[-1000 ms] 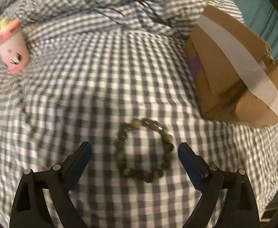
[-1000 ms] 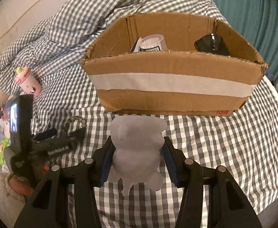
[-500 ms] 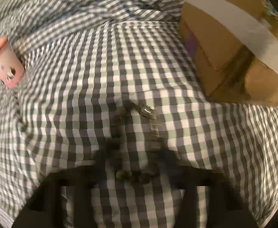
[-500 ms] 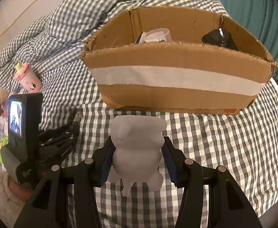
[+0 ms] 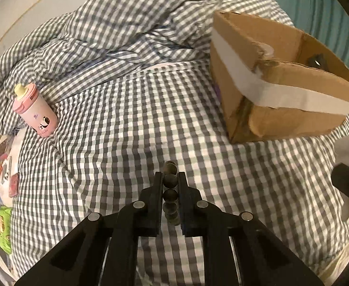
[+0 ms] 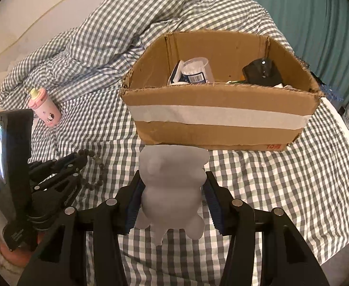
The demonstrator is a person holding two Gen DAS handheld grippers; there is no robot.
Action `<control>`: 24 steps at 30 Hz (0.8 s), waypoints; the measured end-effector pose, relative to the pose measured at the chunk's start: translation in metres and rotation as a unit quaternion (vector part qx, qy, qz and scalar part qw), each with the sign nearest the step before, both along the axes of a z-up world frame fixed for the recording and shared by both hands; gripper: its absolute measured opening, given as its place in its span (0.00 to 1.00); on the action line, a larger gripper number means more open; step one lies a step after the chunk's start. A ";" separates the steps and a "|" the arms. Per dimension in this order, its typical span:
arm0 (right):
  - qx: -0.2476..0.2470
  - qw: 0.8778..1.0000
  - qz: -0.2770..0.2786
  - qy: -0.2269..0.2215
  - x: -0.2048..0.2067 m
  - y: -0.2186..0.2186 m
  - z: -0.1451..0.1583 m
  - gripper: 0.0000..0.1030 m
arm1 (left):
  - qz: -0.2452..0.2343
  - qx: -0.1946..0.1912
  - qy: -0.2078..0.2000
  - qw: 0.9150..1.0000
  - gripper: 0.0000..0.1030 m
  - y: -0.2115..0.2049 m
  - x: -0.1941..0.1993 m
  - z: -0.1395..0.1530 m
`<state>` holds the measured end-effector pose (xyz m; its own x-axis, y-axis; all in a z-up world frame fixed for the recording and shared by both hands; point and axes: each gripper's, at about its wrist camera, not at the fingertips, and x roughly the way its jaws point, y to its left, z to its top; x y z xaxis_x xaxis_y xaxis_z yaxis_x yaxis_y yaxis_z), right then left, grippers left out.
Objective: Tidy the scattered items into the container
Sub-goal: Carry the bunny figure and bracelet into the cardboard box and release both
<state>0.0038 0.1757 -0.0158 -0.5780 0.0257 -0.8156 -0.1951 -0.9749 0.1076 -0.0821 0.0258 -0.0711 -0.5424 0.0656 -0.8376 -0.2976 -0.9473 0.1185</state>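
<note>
My left gripper (image 5: pixel 170 178) is shut on a dark bead bracelet (image 5: pixel 170 180), held above the checked bedcover; the bracelet hangs from it in the right wrist view (image 6: pixel 98 166). My right gripper (image 6: pixel 172 183) is shut on a white bear-shaped figure (image 6: pixel 172 188), just in front of the cardboard box (image 6: pixel 222 128). The box, with a white tape band, stands at the right in the left wrist view (image 5: pixel 246 71). It holds a white cup (image 6: pixel 197 70) and a black object (image 6: pixel 262 71). A pink bottle (image 5: pixel 35 110) lies at the left by the folds.
A rumpled checked duvet (image 5: pixel 126 23) is heaped behind the box. Small packets and cards (image 5: pixel 0 186) lie off the bed's left edge. A teal curtain (image 6: pixel 305 12) hangs at the back right. The left gripper body with its screen (image 6: pixel 7 152) is left of my right gripper.
My left gripper dropped onto the bracelet, shut on it and lifted it off the bedcover. My right gripper rose a little with the figure, so more of the box's inside shows.
</note>
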 end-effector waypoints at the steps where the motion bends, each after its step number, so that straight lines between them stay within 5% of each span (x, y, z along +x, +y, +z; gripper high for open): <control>1: 0.001 1.000 -0.001 0.002 0.002 0.001 0.002 0.48 | -0.003 0.001 0.000 1.000 0.10 0.001 0.000 0.003; 13: 0.022 0.998 -0.013 0.049 0.001 0.027 0.054 0.48 | -0.020 0.004 0.046 0.999 0.10 0.030 0.014 0.058; 24: 0.057 0.991 -0.050 0.108 -0.047 0.085 0.123 0.48 | -0.059 0.037 0.099 0.993 0.10 0.099 -0.023 0.130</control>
<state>-0.0431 0.2607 0.1069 -0.7292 0.1760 -0.6613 -0.2752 -0.9602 0.0479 -0.1051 0.1248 0.0592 -0.6813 0.1960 -0.7052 -0.3851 -0.9154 0.1176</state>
